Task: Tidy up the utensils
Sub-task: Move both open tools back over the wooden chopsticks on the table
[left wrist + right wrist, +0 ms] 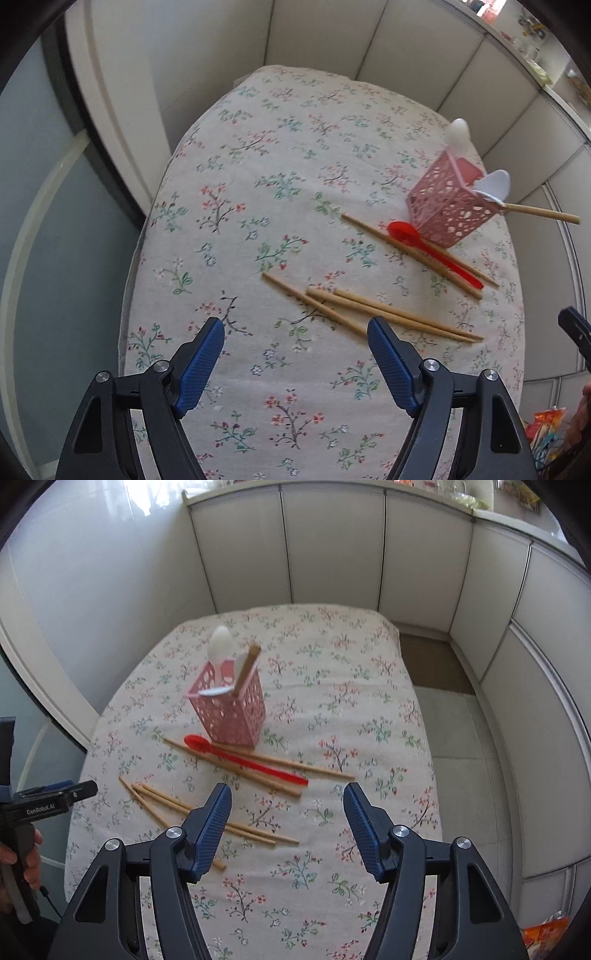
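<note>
Left wrist view. The left gripper (295, 332) is shown with its blue pads set wide apart and nothing between them, above a table covered by a floral cloth (258, 155). A loose group of wooden chopsticks (369, 314) is seen lying on the cloth just beyond the right pad. Farther right, a red spoon (432, 254) lies flat among two more chopsticks (410, 254), its bowl close to the base of a pink perforated holder (447, 206). The holder is filled with white spoons (491, 184) and one chopstick (543, 214) that leans out over the rim.

Right wrist view. The right gripper (287, 805) is likewise shown wide and empty above the cloth (369, 686). The pink holder (231, 709) stands upright beyond it, with the white spoons (220, 642) and the chopstick (247, 666) inside. The red spoon (240, 755) lies in front of the holder; the chopstick group (177, 808) lies nearer, partly hidden by the left pad. At the left edge, a hand (22, 856) grasping the other gripper's handle is visible.
</note>
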A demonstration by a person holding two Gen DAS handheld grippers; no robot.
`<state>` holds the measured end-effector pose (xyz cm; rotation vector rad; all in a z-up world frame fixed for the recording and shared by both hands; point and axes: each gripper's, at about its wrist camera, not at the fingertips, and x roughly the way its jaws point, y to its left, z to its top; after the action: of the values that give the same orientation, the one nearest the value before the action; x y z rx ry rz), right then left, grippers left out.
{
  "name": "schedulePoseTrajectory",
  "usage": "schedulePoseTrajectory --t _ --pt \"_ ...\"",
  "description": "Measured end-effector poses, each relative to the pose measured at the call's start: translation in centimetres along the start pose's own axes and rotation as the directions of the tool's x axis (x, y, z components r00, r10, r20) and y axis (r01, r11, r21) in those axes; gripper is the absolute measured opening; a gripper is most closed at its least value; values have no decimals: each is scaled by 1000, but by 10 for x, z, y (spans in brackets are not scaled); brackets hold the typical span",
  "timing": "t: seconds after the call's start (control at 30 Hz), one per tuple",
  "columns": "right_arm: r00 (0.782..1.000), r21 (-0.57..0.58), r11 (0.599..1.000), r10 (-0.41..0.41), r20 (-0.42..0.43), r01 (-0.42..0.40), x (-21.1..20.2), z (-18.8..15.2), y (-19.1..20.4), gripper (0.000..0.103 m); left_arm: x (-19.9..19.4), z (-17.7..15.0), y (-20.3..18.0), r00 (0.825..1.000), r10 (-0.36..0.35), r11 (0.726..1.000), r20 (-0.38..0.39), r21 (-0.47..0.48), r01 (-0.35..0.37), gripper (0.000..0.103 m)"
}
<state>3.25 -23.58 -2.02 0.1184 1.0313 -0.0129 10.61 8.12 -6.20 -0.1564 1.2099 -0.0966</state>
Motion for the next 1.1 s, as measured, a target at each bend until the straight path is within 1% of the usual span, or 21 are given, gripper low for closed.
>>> schedulePoseTrajectory --t 0.07,0.1,0.2,0.27,0.33,0.37,0.43,0.47,0.53,0.63,0.67,0.8,0.9,1.03,1.1 --pt "997 20 1000 7 -70 -6 15 -5 -2 66 11 1 10 1000 21 999 -20 -42 -22 81" --pt "995 24 1000 8 -96 -6 21 -6 -3 66 16 2 14 999 21 998 -27 -63 -22 81" --pt "991 22 1000 -15 -134 18 35 -8 -2 66 32 6 23 998 -7 992 -57 -124 0 79" --pt "988 13 999 -32 -152 34 41 -8 0 66 40 8 25 997 -26 988 -68 -152 15 74" --pt "986 8 999 -39 -161 40 45 -9 1 66 46 11 24 996 -46 984 -71 -175 33 63" --pt "985 6 999 -40 -165 41 46 -8 2 66 48 12 24 996 -55 982 -70 -184 41 60" --pt "984 3 999 -42 -173 43 49 -8 3 66 54 14 23 996 -62 980 -70 -194 47 49" --pt "983 2 999 -43 -176 44 50 -8 3 66 57 16 22 995 -63 979 -71 -196 48 46" --pt "982 1 999 -47 -183 48 53 -8 4 66 65 20 21 995 -62 977 -82 -206 44 34" --pt "980 -2 999 -50 -193 50 57 -8 5 66 75 24 20 994 -55 975 -99 -222 32 23" --pt "979 -3 999 -51 -196 52 58 -8 5 66 75 26 19 995 -40 975 -86 -221 20 21" --pt "977 0 998 -55 -205 56 61 -9 4 66 78 30 14 997 3 977 -79 -214 -20 13" --pt "975 0 998 -57 -214 58 63 -10 4 66 80 32 9 997 32 982 -76 -184 -46 10" --pt "971 1 998 -57 -231 58 67 -11 3 66 81 36 -6 994 84 993 -65 -73 -88 2" --pt "968 5 999 -51 -244 54 70 -13 2 66 81 35 -14 994 92 996 -62 -14 -93 1"
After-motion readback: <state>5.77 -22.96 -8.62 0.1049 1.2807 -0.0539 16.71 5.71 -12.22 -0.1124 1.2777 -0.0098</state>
